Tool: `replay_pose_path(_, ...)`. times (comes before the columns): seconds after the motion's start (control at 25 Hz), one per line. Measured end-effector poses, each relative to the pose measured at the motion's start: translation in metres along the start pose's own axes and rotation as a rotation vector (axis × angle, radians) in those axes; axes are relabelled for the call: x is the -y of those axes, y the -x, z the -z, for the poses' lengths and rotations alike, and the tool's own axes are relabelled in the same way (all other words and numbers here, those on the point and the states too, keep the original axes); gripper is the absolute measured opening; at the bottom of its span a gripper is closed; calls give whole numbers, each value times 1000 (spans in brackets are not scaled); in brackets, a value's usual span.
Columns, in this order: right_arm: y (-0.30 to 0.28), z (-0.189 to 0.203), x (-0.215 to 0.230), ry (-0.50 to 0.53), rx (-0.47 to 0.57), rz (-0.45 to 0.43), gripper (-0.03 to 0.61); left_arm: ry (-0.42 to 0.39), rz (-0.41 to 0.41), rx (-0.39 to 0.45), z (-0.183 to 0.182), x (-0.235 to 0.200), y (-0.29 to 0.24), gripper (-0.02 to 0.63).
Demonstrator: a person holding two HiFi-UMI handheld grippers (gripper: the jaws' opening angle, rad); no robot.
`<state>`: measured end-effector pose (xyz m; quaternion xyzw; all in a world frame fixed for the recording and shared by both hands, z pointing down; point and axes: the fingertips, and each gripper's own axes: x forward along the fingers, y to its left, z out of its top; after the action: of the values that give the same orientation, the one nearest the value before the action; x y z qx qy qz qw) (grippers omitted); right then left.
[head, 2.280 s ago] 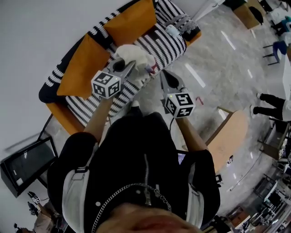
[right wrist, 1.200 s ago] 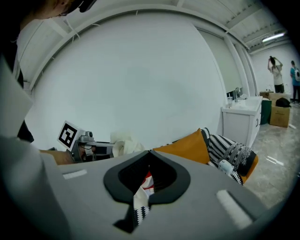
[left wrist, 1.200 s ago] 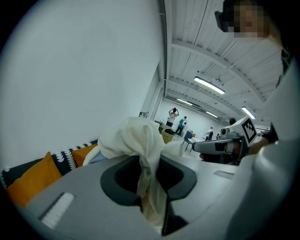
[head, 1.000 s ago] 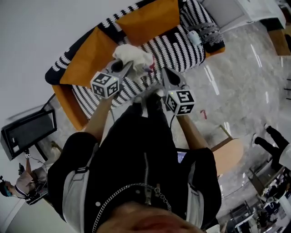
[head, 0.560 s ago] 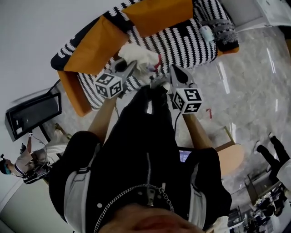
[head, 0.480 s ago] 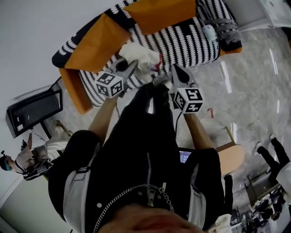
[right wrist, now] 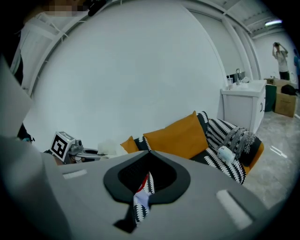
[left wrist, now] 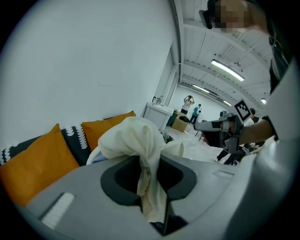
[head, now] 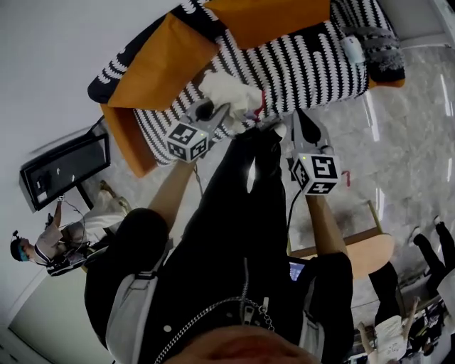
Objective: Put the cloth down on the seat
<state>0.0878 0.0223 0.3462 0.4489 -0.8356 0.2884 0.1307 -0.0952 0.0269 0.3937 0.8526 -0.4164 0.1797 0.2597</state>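
Closest to the head camera, a black zipped jacket [head: 227, 242] and two forearms reaching away. Just beyond on the left, the left gripper [head: 222, 114], clamped on a cream cloth [head: 229, 92]. Jaws pressed onto a fold running down between them, with the rest bunched in a loose heap over the tips. Over on the right, the right gripper [head: 294, 117], apart from the left one. Jaws nearly together, pinching a thin red-edged corner, apparently of the same cloth.

Beneath and beyond the bunch, the black-and-white striped seat [head: 313, 67] of a sofa. Cloth held over its near edge; impossible to tell whether touching the seat or not.

Farther back against the backrest, an orange cushion [head: 160, 67] at the left and a second orange cushion [head: 270, 18] to its right. At the far right end of the seat, a grey cushion [head: 380, 46] with a small white object [head: 353, 50] just beside it. Off to the left of the sofa, a dark screen [head: 64, 170]. Behind everything, a plain white wall [head: 50, 50].
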Motion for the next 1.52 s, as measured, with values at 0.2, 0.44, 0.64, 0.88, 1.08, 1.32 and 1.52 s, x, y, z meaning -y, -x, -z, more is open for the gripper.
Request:
replay_pose_path(0.2, -22, 30, 13, -34, -58, 0, -11, 4, 4, -36, 30, -20, -45, 83)
replay_pose_path(0.44, -52, 55, 5, -43, -99, 25, -11, -15, 28, -62, 56, -54, -81, 83)
replay_pose_path(0.64, -73, 70, 25, -59, -115, 57, -11, -26, 40, -98, 74, -73, -133, 83)
replay_pose_path(0.88, -103, 95, 32, -116, -144, 109, -3, -3, 51, -149, 111, -116, -184, 83)
replay_pose_path(1.08, -127, 117, 25, -151, -170, 137, 2, 18, 41, -209, 152, -157, -216, 83)
replay_pose_path(1.32, -146, 141, 45, -197, -199, 160, 2, 50, 35, -294, 204, -177, -269, 84)
replay_pose_path(1.52, -160, 151, 50, -219, -216, 168, 2, 41, 27, -356, 234, -188, -293, 84)
